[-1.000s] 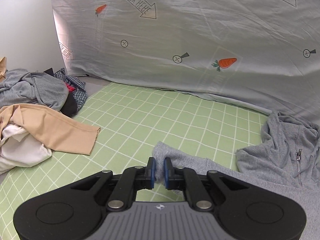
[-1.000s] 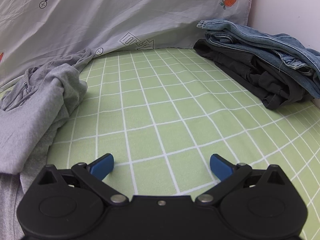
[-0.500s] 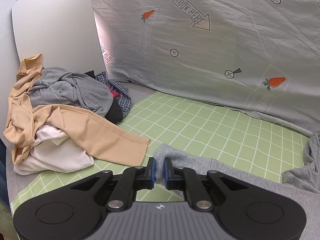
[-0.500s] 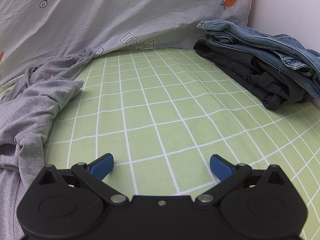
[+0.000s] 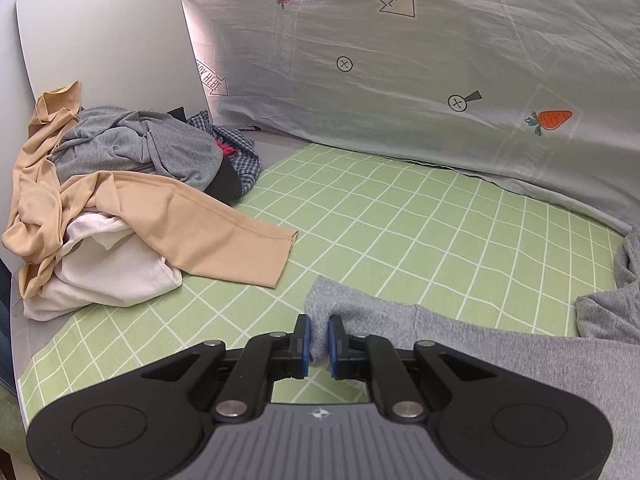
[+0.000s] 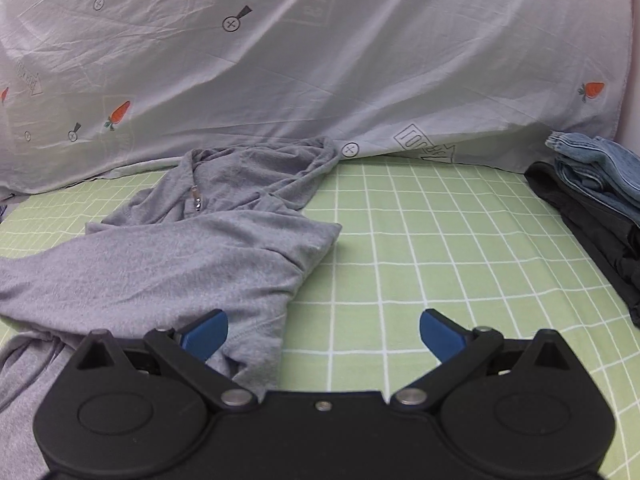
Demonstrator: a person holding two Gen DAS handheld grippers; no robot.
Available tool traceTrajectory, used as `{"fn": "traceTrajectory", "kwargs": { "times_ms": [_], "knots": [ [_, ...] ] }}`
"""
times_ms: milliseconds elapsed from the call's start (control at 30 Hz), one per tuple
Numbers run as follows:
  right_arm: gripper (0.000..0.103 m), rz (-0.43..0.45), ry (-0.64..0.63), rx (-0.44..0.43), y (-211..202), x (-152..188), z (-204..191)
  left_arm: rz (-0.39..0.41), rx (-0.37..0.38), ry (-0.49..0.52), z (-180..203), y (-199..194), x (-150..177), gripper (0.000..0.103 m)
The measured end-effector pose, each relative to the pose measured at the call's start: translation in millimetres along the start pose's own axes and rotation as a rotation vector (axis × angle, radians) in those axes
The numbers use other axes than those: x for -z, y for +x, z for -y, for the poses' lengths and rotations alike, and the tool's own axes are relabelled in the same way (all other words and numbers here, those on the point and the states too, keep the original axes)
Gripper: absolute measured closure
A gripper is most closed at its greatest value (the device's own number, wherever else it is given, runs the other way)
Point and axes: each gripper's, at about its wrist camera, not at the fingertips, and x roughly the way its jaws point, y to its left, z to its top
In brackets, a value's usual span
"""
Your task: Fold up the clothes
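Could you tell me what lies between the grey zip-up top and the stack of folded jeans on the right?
Only bare green checked sheet, as the right wrist view shows: nothing lies between the grey top and the folded jeans.

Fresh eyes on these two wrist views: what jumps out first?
The grey zip-neck top sprawls across the green checked sheet, and the left gripper is shut on one end of it. The right gripper is open and empty, at the top's near edge. A tangled heap of unfolded clothes lies left in the left wrist view; a folded stack with blue jeans on top sits far right in the right one.
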Motion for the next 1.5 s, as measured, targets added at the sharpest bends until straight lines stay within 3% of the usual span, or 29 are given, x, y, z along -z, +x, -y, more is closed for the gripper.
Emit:
{"fn": "traceTrajectory", "kwargs": {
  "times_ms": [100,200,367,567,700,900,1067,1133,1233,1300,1400,1500],
  "knots": [
    [0.0,-0.064,-0.06,-0.009,14.7,6.1,-12.4,-0.017,0.0,-0.005,-0.1,4.4,4.7,0.092],
    [0.0,-0.073,-0.104,0.058,20.6,7.5,-17.4,-0.026,-0.003,-0.008,-1.9,7.6,7.0,0.092],
    [0.0,0.018,-0.064,0.162,5.1,-2.8,-2.4,-0.047,-0.006,-0.028,-7.5,14.2,9.4,0.092],
    [0.0,-0.067,-0.055,0.302,11.7,11.0,17.7,-0.067,0.022,-0.056,-6.4,15.1,10.9,0.092],
    [0.001,-0.099,0.048,0.35,8.1,16.6,41.8,-0.078,0.042,-0.075,-4.7,14.5,11.4,0.092],
    [0.001,-0.099,0.091,0.351,7.4,17.5,47.7,-0.041,0.262,-0.092,11.8,-7.8,5.2,0.092],
    [0.001,-0.104,0.036,0.276,11.8,17.9,27.5,-0.043,0.519,-0.034,69.2,-37.1,6.0,0.092],
    [0.001,-0.107,0.012,0.244,13.1,17.2,20.1,-0.058,0.667,0.01,100.5,-49.7,15.4,0.092],
    [0.001,-0.101,-0.001,0.21,12.2,13.6,11.8,-0.073,0.84,0.155,144.7,-68.5,26.3,0.083],
    [0.001,-0.088,-0.016,0.203,10.2,10.6,7.7,-0.092,0.846,0.237,163.5,-74.9,32.6,0.068],
    [0.001,-0.069,-0.017,0.211,6.8,3.6,3.4,-0.085,0.808,0.297,171.9,-79.4,39.2,0.055],
    [0.001,-0.042,0.0,0.233,2.4,-5.5,1.9,-0.084,0.729,0.27,159.7,-72.4,34.1,0.044]
  ]
}}
